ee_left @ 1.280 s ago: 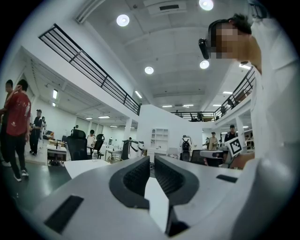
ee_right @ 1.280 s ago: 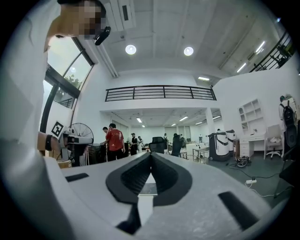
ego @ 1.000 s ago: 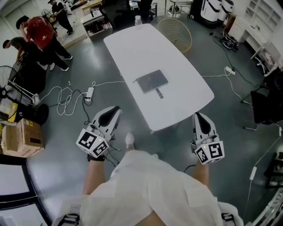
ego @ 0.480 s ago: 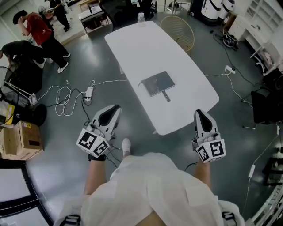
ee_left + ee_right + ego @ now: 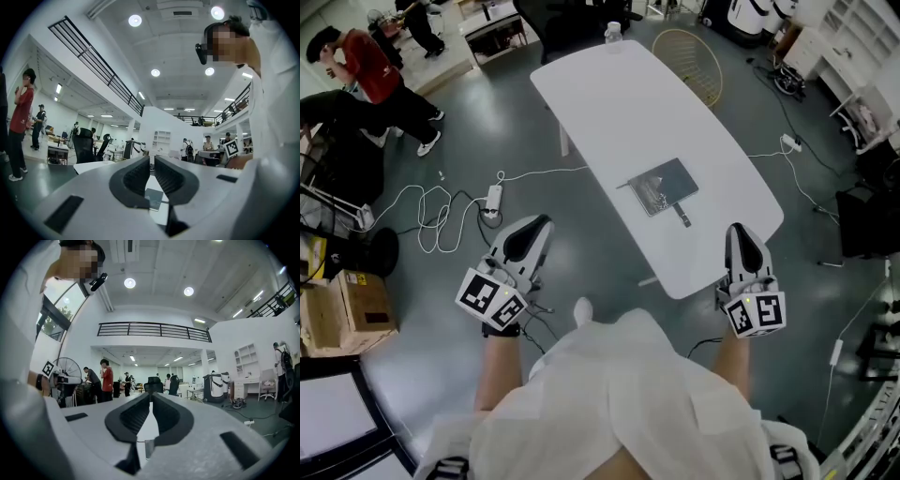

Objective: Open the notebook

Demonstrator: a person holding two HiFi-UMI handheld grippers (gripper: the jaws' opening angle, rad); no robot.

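A closed grey notebook (image 5: 666, 186) lies flat on the long white table (image 5: 619, 103), with a small dark strap or pen at its near corner. Both grippers are held level in front of me, short of the notebook. My left gripper (image 5: 546, 223) hangs over the floor to the left of the table, its jaws a narrow slit apart with nothing in them. Through that slit (image 5: 149, 159) the notebook (image 5: 153, 199) shows ahead. My right gripper (image 5: 738, 228) is at the table's near corner; its jaws (image 5: 150, 397) are opening from nearly closed, with nothing between them.
A bottle (image 5: 612, 31) stands at the table's far end, with a wire chair (image 5: 684, 52) beside it. A power strip and white cables (image 5: 492, 197) lie on the floor at left. People (image 5: 366, 66) stand at far left. A cardboard box (image 5: 342, 314) is near left, a black chair (image 5: 862, 220) at right.
I have walked closer: table and notebook have slid right and nearer in the head view. Both grippers came along, and the right one now overlaps the table's near corner.
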